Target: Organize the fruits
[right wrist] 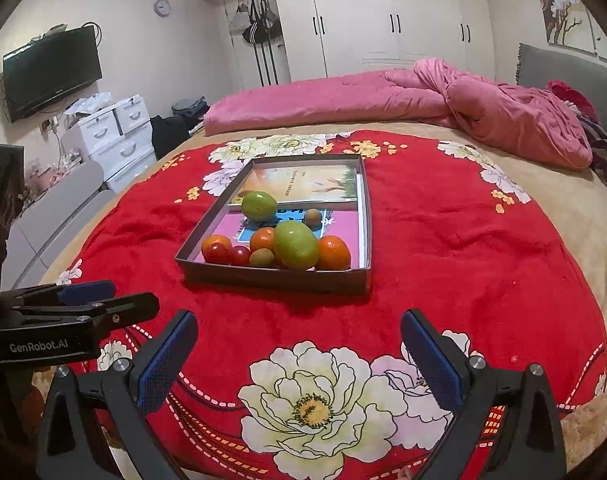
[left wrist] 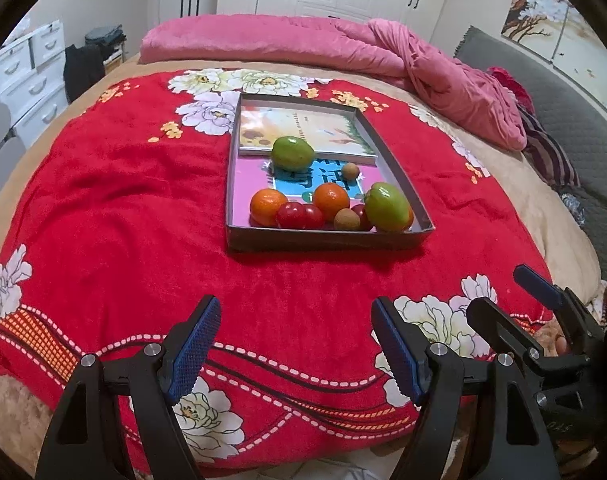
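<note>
I hold both claws low over the near edge of the bed, tilted down toward the box, side by side and well short of it. The bed carries a red flowered blanket; a pink quilt lies bunched beyond the box, and white wardrobes stand past that. My left claw has its jaws well apart with nothing between them, only blanket showing in the gap. My right claw stands wide too and holds nothing. The fruit sits in the box: two green fruits, oranges, red tomatoes and small brown fruits, mostly crowded at the box's near wall, on top of books.
</note>
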{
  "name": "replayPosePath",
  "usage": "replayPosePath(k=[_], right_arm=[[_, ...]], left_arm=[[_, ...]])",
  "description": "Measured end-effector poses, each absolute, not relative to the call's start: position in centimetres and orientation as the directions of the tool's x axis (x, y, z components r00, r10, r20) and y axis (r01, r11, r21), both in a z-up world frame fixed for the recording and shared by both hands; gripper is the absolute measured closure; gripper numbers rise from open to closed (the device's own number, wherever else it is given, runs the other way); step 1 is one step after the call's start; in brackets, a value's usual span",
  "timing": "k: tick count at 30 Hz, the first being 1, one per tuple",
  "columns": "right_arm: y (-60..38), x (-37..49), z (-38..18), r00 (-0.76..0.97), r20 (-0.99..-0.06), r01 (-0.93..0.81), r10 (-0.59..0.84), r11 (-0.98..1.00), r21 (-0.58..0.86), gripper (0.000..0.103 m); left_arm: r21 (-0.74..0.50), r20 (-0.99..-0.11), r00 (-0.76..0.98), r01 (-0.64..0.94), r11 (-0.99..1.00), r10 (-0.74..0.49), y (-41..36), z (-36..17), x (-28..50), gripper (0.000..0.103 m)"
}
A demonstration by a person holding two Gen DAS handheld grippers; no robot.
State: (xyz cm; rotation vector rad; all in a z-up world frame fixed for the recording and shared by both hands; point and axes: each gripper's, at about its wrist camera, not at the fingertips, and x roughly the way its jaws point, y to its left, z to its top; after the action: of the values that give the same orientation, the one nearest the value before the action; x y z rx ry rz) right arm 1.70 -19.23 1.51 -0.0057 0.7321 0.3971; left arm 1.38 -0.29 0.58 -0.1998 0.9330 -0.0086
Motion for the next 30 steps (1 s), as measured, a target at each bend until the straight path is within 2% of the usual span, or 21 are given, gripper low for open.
replayPosePath(k=[7, 30], right_arm=[[-19.41, 1.83, 1.33, 0.674, -0.656, -0.343, 0.34, 0.93, 0.13, 0.001], [-19.39, 1.8, 1.4, 0.677, -0.654, -0.344, 0.338, 0.931, 0.125, 0.001]], left_arm=[[-0.199, -0.802, 0.586, -0.074, 0.977, -0.119, -0.19, 0.34, 1.49, 0.025], [-0.142, -0.808, 0.585, -0.075, 0.987, -0.071, -0.92, 0.45, 1.44, 0.025]])
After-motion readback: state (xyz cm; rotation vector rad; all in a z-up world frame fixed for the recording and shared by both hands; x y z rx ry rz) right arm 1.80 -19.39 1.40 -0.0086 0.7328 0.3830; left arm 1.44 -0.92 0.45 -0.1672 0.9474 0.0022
